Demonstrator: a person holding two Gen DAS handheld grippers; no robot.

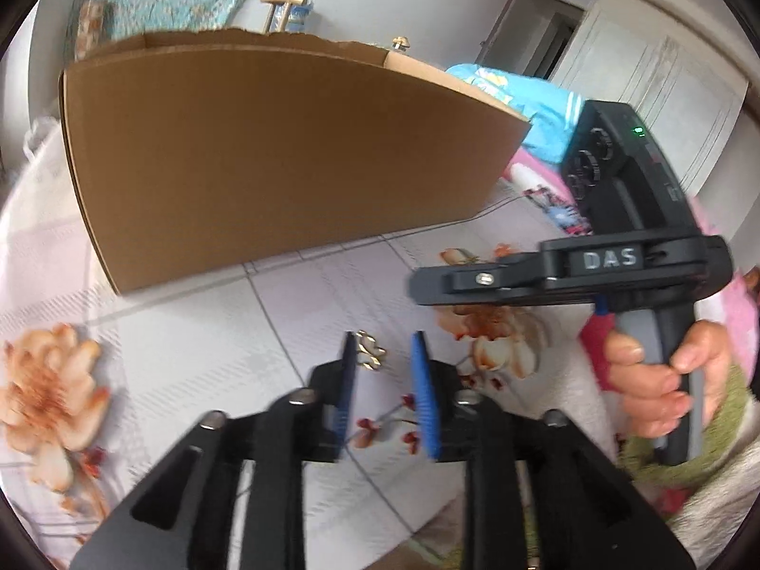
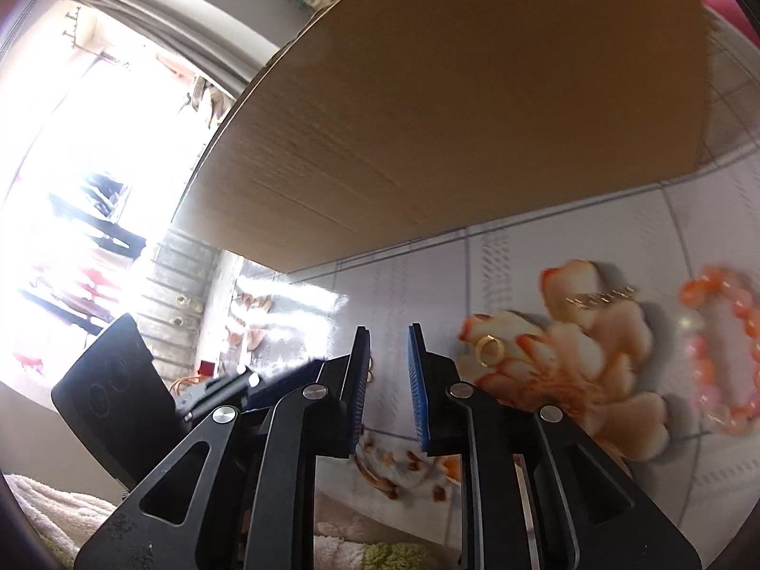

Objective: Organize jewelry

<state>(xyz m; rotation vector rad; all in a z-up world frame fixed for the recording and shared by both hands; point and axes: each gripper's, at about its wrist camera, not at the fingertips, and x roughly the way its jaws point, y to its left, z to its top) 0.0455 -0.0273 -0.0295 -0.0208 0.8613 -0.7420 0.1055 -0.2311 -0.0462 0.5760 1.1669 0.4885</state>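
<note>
Pickup step: your left tool (image 1: 384,349) stands apart around the gold earring (image 1: 371,350), right tool (image 2: 388,343) apart, empty; next, pinch gently, then lift to the cardboard box (image 1: 285,152).

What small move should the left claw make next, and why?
Probably ease forward and slightly left, then close. The left claw is open, and the gold jewelry piece lies on the floral tablecloth at its left fingertip, not centred between the pads. The cardboard box stands just beyond.
</note>
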